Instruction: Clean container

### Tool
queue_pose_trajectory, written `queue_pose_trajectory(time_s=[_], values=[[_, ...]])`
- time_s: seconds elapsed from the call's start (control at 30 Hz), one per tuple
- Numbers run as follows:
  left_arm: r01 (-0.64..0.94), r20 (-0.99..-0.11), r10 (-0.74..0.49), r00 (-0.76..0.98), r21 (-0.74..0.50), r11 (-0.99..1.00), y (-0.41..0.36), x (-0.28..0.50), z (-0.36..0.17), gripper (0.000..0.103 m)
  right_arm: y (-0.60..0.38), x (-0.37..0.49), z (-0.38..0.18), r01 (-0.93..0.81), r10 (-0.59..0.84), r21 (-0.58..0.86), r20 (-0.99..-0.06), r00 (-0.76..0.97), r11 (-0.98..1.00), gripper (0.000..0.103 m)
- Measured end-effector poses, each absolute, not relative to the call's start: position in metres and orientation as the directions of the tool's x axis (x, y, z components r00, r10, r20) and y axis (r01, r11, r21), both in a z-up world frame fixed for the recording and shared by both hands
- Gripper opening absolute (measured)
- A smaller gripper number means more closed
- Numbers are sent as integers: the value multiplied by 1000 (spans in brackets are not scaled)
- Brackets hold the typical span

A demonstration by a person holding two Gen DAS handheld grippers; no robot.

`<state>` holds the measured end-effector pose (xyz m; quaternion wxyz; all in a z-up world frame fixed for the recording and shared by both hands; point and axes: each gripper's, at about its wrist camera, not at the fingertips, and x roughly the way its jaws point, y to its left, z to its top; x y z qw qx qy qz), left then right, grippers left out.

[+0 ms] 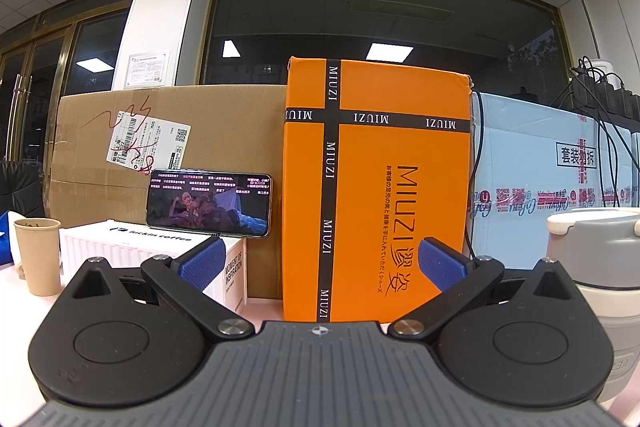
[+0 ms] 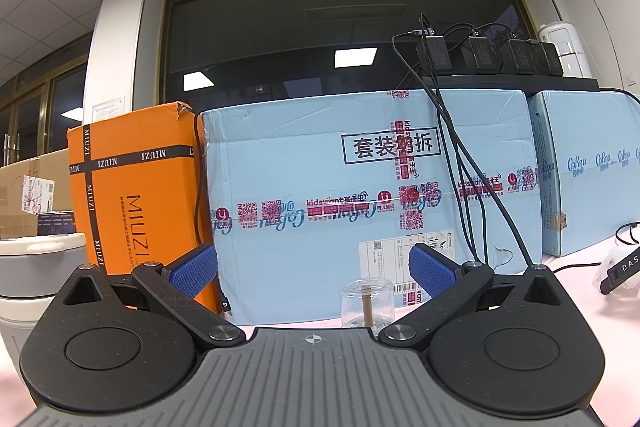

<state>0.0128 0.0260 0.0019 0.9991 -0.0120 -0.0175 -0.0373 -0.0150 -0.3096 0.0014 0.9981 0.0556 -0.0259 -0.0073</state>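
A white and grey lidded container (image 1: 600, 291) stands on the pink table at the right edge of the left wrist view, and the same container (image 2: 36, 275) shows at the left edge of the right wrist view. My left gripper (image 1: 320, 263) is open with nothing between its blue pads, to the left of the container. My right gripper (image 2: 314, 269) is open too. A small clear glass (image 2: 366, 303) with a brown stick inside stands just ahead of it, between the fingers' line and slightly right of centre.
An orange MIUZI box (image 1: 376, 195), a brown carton (image 1: 168, 147) and light blue cartons (image 2: 360, 203) wall the table's far side. A phone (image 1: 208, 205) leans on a white box (image 1: 160, 259) beside a paper cup (image 1: 38, 257). Black cables (image 2: 472, 195) hang from chargers (image 2: 488, 55).
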Motion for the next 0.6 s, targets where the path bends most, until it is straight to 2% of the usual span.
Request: queue_pose_trajectory(time_s=[0.6], values=[[75,35,-74,997,-23,997,27,14,2,103,-310,-15,1,12,-18,112,51,999,994,103]])
